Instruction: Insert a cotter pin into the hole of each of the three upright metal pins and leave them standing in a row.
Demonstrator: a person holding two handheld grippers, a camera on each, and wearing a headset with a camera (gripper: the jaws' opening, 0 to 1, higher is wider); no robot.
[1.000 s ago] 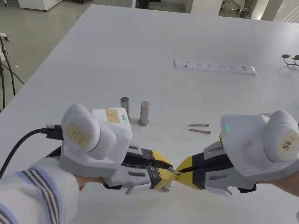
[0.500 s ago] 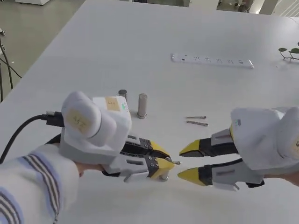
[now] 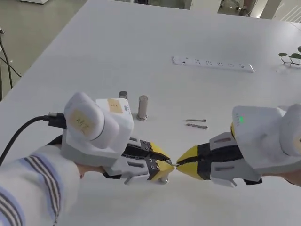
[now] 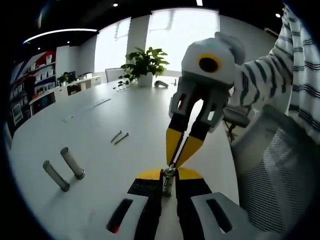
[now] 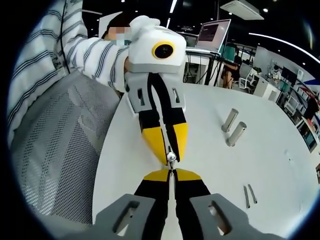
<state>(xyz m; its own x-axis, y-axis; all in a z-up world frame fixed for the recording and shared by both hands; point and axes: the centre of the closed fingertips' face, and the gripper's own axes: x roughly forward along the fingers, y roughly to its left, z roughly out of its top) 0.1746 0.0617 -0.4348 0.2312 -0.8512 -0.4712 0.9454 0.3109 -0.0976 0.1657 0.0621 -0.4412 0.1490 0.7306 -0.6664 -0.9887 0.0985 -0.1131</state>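
Observation:
My left gripper (image 3: 165,166) is shut on an upright metal pin (image 4: 169,181), whose base (image 3: 162,180) rests on the table. My right gripper (image 3: 181,165) meets it tip to tip, shut on a thin cotter pin (image 5: 171,168) that runs into the metal pin's top (image 5: 171,157). The left gripper view has the right gripper (image 4: 176,159) coming down onto the pin. Two more metal pins (image 3: 143,107) (image 3: 123,95) stand behind the left gripper. Two loose cotter pins (image 3: 196,123) lie on the table to their right.
A white power strip (image 3: 212,64) lies farther back on the white table (image 3: 141,52). A small plant (image 3: 290,56) sits at the far right edge. A black cable (image 3: 23,136) trails left from the left gripper. A mesh chair (image 5: 60,150) stands beside the table.
Half a second ago the right gripper was open and drawn back to the right, with the cotter pin sticking out of the held metal pin. It has moved back in and shut on it.

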